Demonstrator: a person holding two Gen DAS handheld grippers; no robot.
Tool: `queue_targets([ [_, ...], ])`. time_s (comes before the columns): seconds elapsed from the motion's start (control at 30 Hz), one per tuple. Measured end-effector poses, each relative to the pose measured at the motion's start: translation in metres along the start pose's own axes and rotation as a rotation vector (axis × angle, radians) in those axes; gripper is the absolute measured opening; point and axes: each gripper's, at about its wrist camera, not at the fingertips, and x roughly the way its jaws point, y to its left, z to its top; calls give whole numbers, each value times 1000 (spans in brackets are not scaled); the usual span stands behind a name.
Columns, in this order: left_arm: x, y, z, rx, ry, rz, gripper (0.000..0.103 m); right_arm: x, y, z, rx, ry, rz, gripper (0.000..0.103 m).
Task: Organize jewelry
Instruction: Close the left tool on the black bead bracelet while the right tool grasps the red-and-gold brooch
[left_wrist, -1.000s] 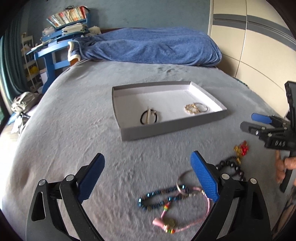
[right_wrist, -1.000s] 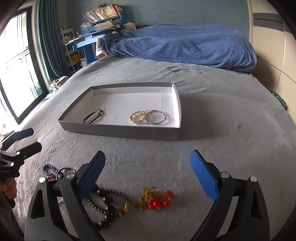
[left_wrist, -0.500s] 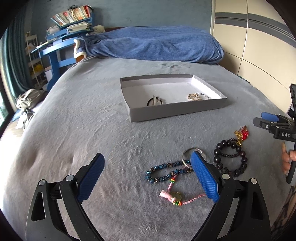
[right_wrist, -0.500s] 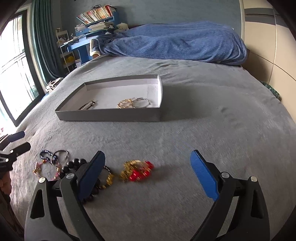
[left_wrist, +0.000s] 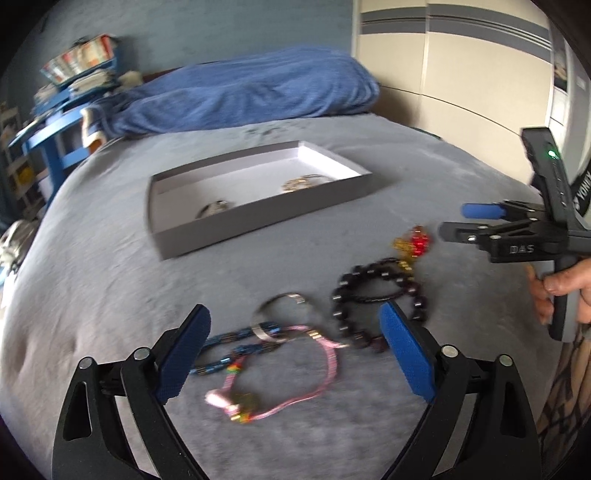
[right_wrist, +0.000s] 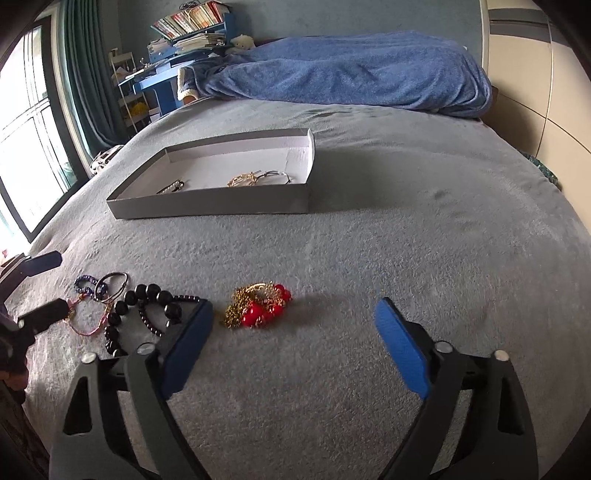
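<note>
Right tool (right_wrist: 293, 345), jaws closing yet empty, approaches red-and-gold bracelet (right_wrist: 260, 304); next: straddle, clamp, carry to tray (right_wrist: 210, 206).

My left gripper (left_wrist: 293, 354) has black arms, blue ribbed pads (left_wrist: 405, 354) and silver screws. My right gripper (right_wrist: 293, 343) looks the same, with white "DAS" letters and a green light on its handle.

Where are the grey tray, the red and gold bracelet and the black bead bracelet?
grey tray (right_wrist: 210, 206): right wrist view, on its near outer wall.
red and gold bracelet (right_wrist: 258, 310): right wrist view, on its red beads.
black bead bracelet (left_wrist: 369, 295): left wrist view, on its beaded strand.
</note>
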Motion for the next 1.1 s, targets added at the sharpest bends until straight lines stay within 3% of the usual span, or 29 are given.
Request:
queue_targets([
  [0.07, 7, -10, 2, 16, 9, -31, 85, 1, 0, -2, 0, 6, 1, 85],
  [0.23, 30, -24, 7, 64, 57, -58, 56, 2, -1, -6, -4, 12, 5, 84],
  [0.6, 66, -28, 8, 81, 161, -85, 34, 15, -3, -5, 25, 27, 43, 73],
  [0.67, 66, -27, 8, 79, 165, -101, 26, 18, 0, -3, 26, 27, 51, 71],
  [0.7, 64, -28, 8, 80, 164, -103, 15, 21, 1, -2, 26, 29, 58, 68],
  [0.93, 50, -21, 8, 35, 126, -149, 15, 39, 3, 3, 45, 55, 72, 56],
  [1.03, 42, -21, 9, 32, 107, -165, 15, 44, 5, 2, 36, 71, 95, 36],
  [1.07, 39, -22, 9, 32, 100, -170, 15, 44, 7, 1, 28, 76, 120, 22],
  [1.1, 36, -22, 10, 32, 94, -176, 15, 42, 8, 1, 22, 74, 124, 21],
])
